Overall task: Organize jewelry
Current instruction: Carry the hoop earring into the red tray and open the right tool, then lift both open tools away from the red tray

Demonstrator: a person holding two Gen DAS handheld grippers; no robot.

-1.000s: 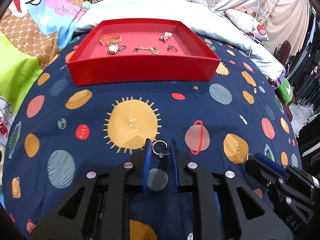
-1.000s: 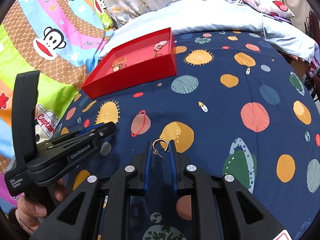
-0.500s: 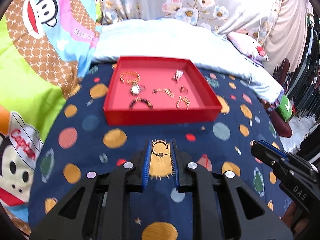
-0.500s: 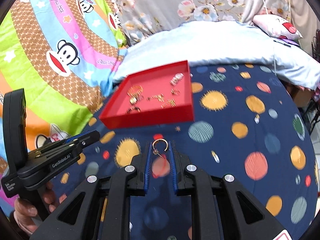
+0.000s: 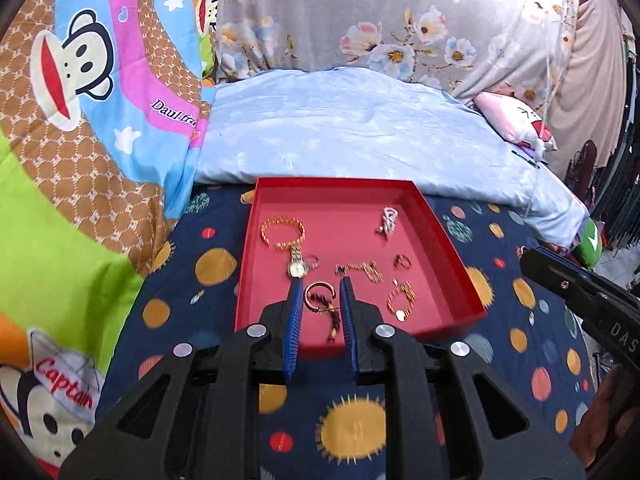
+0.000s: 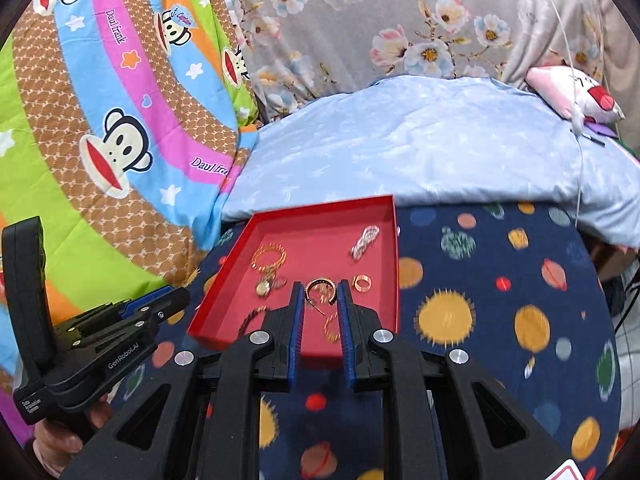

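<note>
Left wrist view: the left hand-held gripper (image 5: 320,300) is clenched on a gold hoop earring (image 5: 318,294), whose ring sits between the 2 blue pads near their tips, with its post reaching across to the right pad. Beyond it, the red tray (image 5: 452,248) lies on the planet-print bedspread (image 5: 180,280) near the bed's far edge, against a pale blue quilt (image 5: 360,132). The tray already holds a gold bracelet (image 5: 282,232), a small watch (image 5: 297,268), a sparkly clip (image 5: 387,220) and several smaller pieces. The other hand-held gripper shows at the right edge of this view.

Right wrist view: the right hand-held gripper (image 6: 319,300) is likewise clamped on a second hoop earring (image 6: 320,286), held near the tips, its post slanting down toward the right. The tray's near left corner lies just below and ahead of the pads.

Risks, as I judge them: each hoop is pinched only lightly at the pad tips, so a jolt could twist it free onto the patterned bedspread, where gold would be hard to spot. Letting go too early, short of the tray's near wall, would do the same. With 2 hand-held grippers heading to 1 small tray, they could also knock each other or scatter pieces already laid there.
</note>
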